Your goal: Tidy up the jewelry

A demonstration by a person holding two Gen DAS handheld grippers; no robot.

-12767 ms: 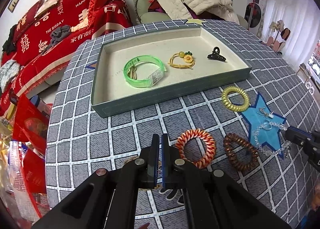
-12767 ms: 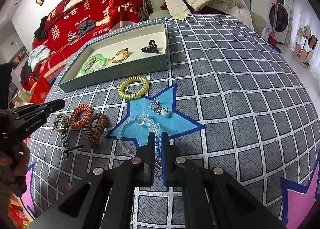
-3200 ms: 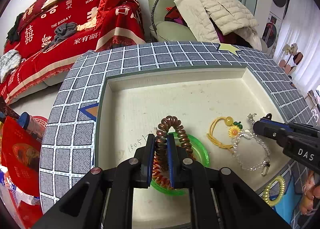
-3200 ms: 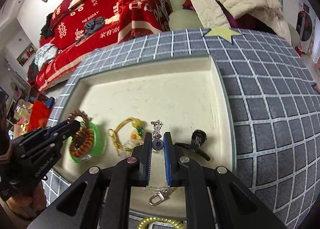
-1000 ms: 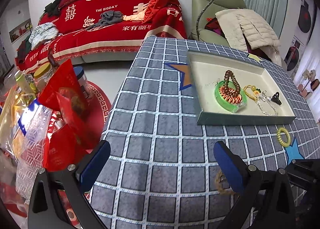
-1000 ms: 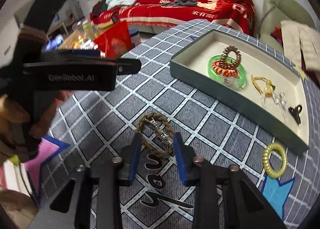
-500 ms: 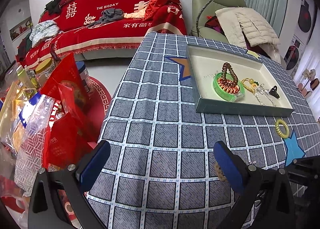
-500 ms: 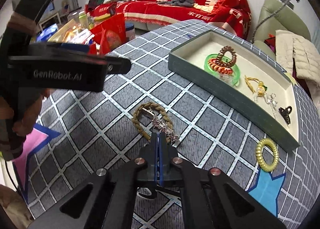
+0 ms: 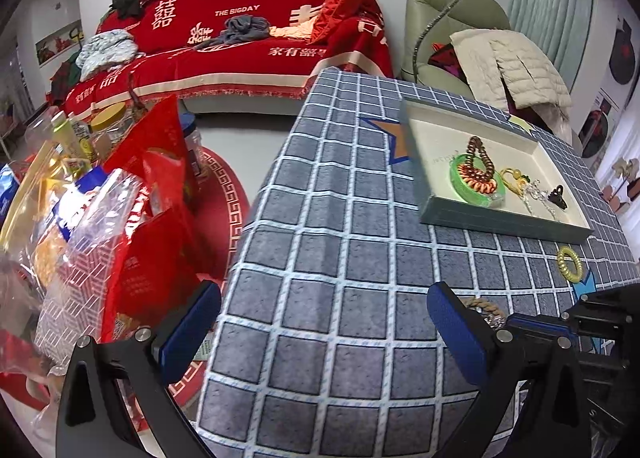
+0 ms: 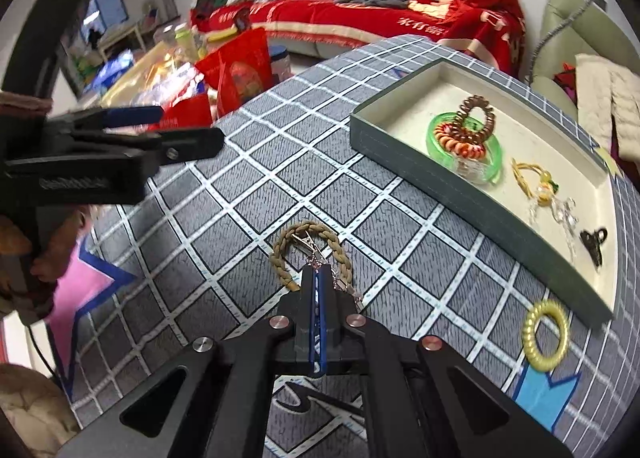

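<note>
A tan braided bracelet [image 10: 308,248] with a silver chain lies on the checked tablecloth. My right gripper [image 10: 318,272] is shut on its chain part at table level. My left gripper [image 9: 324,316] is wide open and empty above the table's left edge; it also shows in the right wrist view [image 10: 176,137]. The tray [image 10: 472,201] holds a green bangle [image 10: 466,149] with two coil hair ties on it, a yellow hair tie [image 10: 532,177], a clear bead chain [image 10: 560,213] and a black claw clip [image 10: 594,242]. A yellow coil hair tie [image 10: 546,334] lies on the cloth.
The table's left edge [image 9: 256,201] drops to the floor, where red and clear snack bags [image 9: 100,217] are piled. A red-covered sofa [image 9: 248,29] and a green armchair [image 9: 452,17] stand behind. A blue star mark [image 10: 540,394] is beside the yellow coil tie.
My right gripper closed from open onto the braided bracelet's chain and holds it. My left gripper stayed wide open and drifted slightly left and lower.
</note>
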